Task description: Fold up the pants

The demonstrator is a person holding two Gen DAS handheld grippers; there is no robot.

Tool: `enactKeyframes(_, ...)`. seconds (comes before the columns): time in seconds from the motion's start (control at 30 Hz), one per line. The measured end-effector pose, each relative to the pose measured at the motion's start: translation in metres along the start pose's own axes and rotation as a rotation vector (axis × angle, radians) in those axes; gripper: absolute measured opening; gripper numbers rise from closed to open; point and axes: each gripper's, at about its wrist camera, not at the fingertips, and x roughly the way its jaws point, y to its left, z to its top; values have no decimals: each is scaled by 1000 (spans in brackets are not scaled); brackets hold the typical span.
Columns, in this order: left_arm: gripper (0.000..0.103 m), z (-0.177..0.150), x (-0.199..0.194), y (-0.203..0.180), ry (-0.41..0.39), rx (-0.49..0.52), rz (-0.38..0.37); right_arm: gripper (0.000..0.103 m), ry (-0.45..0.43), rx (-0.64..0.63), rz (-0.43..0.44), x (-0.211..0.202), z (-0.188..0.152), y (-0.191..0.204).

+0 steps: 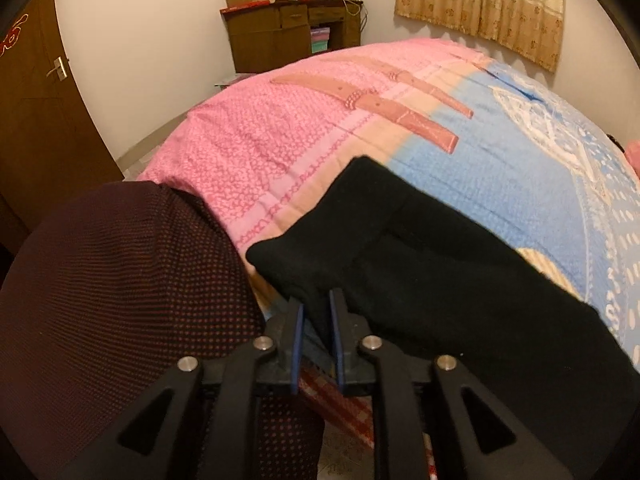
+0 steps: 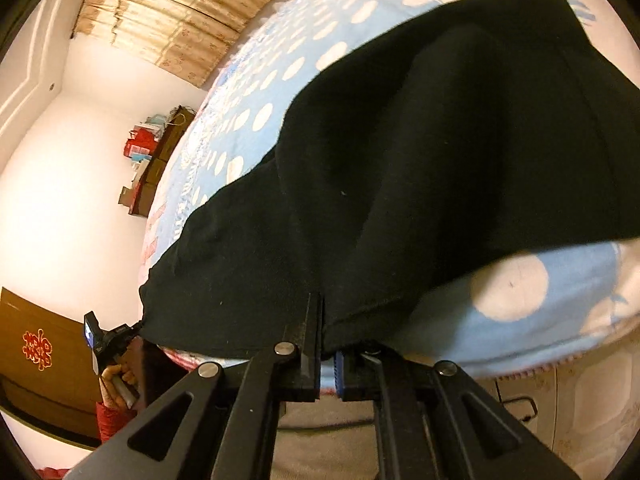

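Black pants (image 1: 420, 248) lie on the near edge of a bed with a pink and blue quilt (image 1: 280, 144). My left gripper (image 1: 316, 312) is shut on a fold of the pants at their near edge. In the right wrist view the pants (image 2: 440, 152) spread wide over the blue dotted quilt (image 2: 508, 292). My right gripper (image 2: 328, 320) is shut on the pants' near hem. The left gripper (image 2: 104, 336) also shows at the pants' far left corner, held by a hand.
The person's dark dotted leg (image 1: 120, 280) fills the lower left. A brown desk (image 1: 292, 32) with boxes stands against the far wall, a brown door (image 1: 36, 100) at left, beige curtains (image 1: 480, 4) at right.
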Motion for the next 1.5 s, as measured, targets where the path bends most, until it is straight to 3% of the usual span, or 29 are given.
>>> enactKeyframes(0.03, 21, 1, -4, 1, -8, -3, 3, 9, 10, -3, -11, -2, 0, 2)
enactKeyframes(0.07, 35, 4, -8, 1, -27, -4, 37, 10, 13, -9, -20, -6, -2, 3)
enactKeyframes(0.1, 60, 7, -15, 3, -63, -3, 104, 11, 11, -14, -24, -12, -3, 3)
enactKeyframes(0.13, 78, 10, -22, 6, -101, -5, 160, 11, 3, -16, -24, -18, -4, 1)
enactKeyframes(0.17, 80, 13, -29, 10, -141, -12, 206, 11, -7, -13, -24, -26, -4, -2)
enactKeyframes(0.23, 79, 19, -47, 20, -219, -42, 282, 11, -47, 5, -36, -44, -1, -8)
enactKeyframes(0.3, 79, 22, -62, 26, -264, -68, 263, 11, -145, 17, -55, -69, 5, -17)
enactKeyframes(0.37, 79, 22, -76, 23, -300, -72, 189, 11, -244, 31, -65, -91, 17, -24)
enactKeyframes(0.47, 79, 18, -92, -6, -327, -14, 75, 11, -327, 26, -99, -112, 39, -38)
enactKeyframes(0.6, 79, -2, -87, -66, -263, 78, -94, 11, -363, -24, -158, -109, 68, -42)
enactKeyframes(0.67, 79, -14, -76, -92, -203, 104, -131, 11, -352, -45, -185, -100, 81, -46)
enactKeyframes(0.83, 79, -40, -50, -125, -113, 148, -114, 11, -330, -130, -310, -78, 94, -51)
enactKeyframes(0.9, 79, -43, -42, -125, -108, 140, -89, 0, -348, -204, -362, -75, 90, -45)
enactKeyframes(0.97, 79, -42, -36, -120, -98, 119, -73, 0, -367, -269, -375, -79, 89, -37)
enactKeyframes(1.07, 79, -42, -34, -116, -91, 83, -63, 0, -383, -325, -376, -86, 94, -28)
enactKeyframes(1.27, 79, -54, -42, -109, -181, 47, -34, 1, -388, -228, -305, -107, 98, -45)
enactKeyframes(1.33, 79, -58, -38, -106, -165, 25, -39, 1, -370, -202, -272, -105, 96, -52)
enactKeyframes(1.43, 79, -62, -26, -104, -104, 12, -49, 1, -348, -197, -293, -96, 94, -56)
enactKeyframes(1.5, 79, -63, -26, -103, -105, 8, -42, 1, -347, -192, -285, -92, 96, -57)
